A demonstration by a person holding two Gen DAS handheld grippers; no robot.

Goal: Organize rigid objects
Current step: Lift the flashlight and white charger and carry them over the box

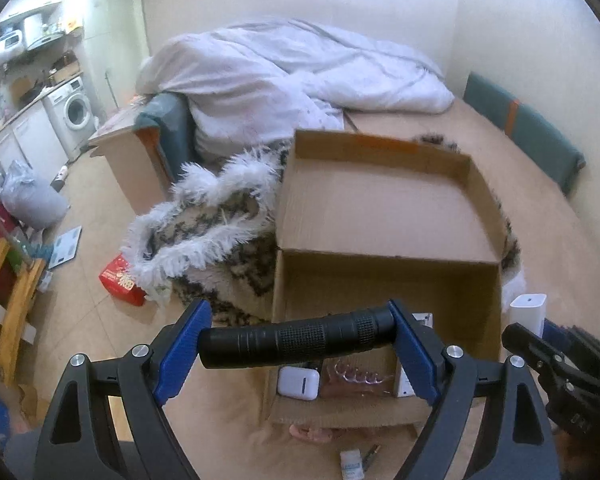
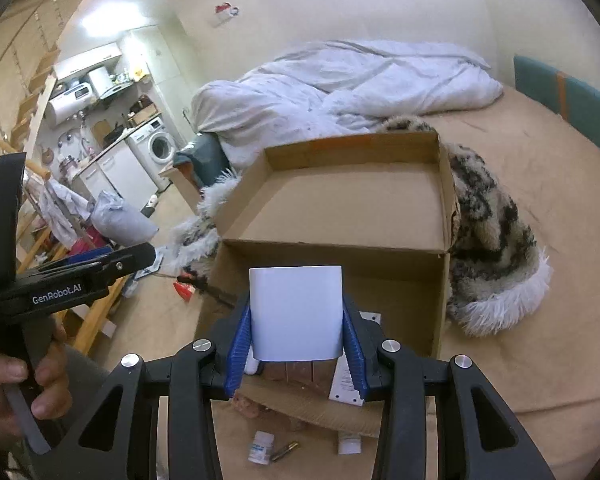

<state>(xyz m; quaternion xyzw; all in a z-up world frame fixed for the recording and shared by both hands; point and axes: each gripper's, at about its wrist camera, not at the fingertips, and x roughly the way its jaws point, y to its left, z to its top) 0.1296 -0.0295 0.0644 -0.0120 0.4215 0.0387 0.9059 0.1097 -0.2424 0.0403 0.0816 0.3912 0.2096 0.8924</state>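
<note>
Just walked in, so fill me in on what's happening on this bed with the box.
A person is sorting small items into an open cardboard box on the bed. The left tool is clamped on a black flashlight, held lengthwise between its blue pads above the box's near end. The right tool grips a white rounded block over the same box. A white case already lies inside, and a small white bottle sits outside, in front of the box.

We hold a flashlight (image 1: 296,338) crosswise above the open cardboard box (image 1: 384,216) on the bed (image 2: 540,184); a fringed blanket (image 2: 496,240) lies right of the box, a duvet (image 2: 340,80) behind it, a small bottle (image 2: 260,446) before it.
</note>
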